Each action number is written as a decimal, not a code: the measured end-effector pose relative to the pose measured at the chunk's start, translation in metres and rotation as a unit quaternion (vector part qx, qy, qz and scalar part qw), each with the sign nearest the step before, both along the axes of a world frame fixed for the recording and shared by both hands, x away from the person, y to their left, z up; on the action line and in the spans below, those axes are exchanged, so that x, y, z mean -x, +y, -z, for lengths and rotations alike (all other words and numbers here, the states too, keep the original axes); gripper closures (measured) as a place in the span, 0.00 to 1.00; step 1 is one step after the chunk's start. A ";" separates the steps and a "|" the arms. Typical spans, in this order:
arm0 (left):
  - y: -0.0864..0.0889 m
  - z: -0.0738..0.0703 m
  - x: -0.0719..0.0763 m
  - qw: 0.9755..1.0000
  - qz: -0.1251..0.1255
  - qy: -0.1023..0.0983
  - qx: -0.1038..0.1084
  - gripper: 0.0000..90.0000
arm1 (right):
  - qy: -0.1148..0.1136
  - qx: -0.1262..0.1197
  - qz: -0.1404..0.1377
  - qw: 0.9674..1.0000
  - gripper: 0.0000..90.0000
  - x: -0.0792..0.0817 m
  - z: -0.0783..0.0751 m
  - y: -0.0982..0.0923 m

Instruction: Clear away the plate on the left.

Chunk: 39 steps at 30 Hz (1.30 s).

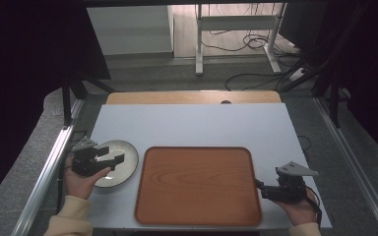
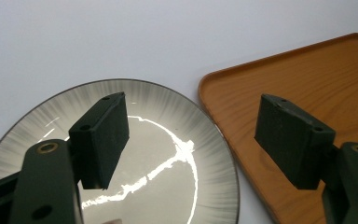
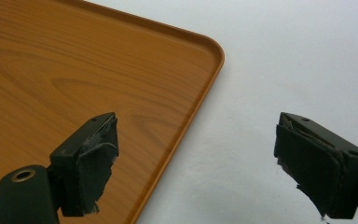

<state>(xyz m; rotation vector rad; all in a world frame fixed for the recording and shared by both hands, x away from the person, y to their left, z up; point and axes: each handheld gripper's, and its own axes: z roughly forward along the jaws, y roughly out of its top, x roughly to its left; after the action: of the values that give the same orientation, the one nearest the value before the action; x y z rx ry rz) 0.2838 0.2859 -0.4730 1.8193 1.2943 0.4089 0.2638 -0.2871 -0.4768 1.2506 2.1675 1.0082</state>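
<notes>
From the high view I see my left gripper [image 1: 114, 158] over the plate [image 1: 128, 153], which sits just left of the wooden tray [image 1: 197, 184]. Its own view shows jaws spread wide, straddling the plate's rim beside the tray edge (nothing held). My right gripper [image 1: 260, 188] hangs wide open across the tray's right rim, over bare white table [image 1: 202, 125].

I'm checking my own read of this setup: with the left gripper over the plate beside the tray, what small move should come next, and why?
Probably lower the left gripper so its open jaws straddle the plate's rim, then close. The jaws hang open above the plate, one over its centre, one over the tray, gripping nothing; the plate lies on the table beside the bare tray.
</notes>
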 end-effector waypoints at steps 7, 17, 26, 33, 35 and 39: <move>0.015 -0.001 -0.006 1.000 -0.014 0.004 0.017 0.28 | 0.000 0.000 -0.001 1.000 0.16 0.000 0.000 0.000; 0.031 -0.001 -0.014 0.999 -0.035 0.024 0.019 0.28 | 0.002 -0.001 0.000 1.000 0.16 0.000 0.001 -0.001; 0.047 -0.001 -0.021 0.998 -0.050 0.040 0.011 0.28 | 0.003 0.000 0.001 1.000 0.16 0.000 0.001 -0.001; 0.059 0.003 -0.028 0.997 -0.058 0.052 0.012 0.30 | 0.006 0.001 -0.001 1.000 0.16 -0.001 0.002 0.000; 0.062 0.005 -0.030 0.997 -0.056 0.061 0.012 0.31 | 0.006 0.001 0.000 1.000 0.16 -0.002 0.002 0.000; 0.066 0.009 -0.034 0.996 -0.056 0.073 0.004 0.32 | 0.007 0.002 -0.001 1.000 0.16 -0.001 0.002 0.000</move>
<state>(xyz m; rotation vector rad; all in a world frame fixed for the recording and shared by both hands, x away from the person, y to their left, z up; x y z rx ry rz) 0.3182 0.3520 -0.4816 1.8029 1.5019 0.3366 0.2650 -0.2870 -0.4793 1.2571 2.1800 0.9985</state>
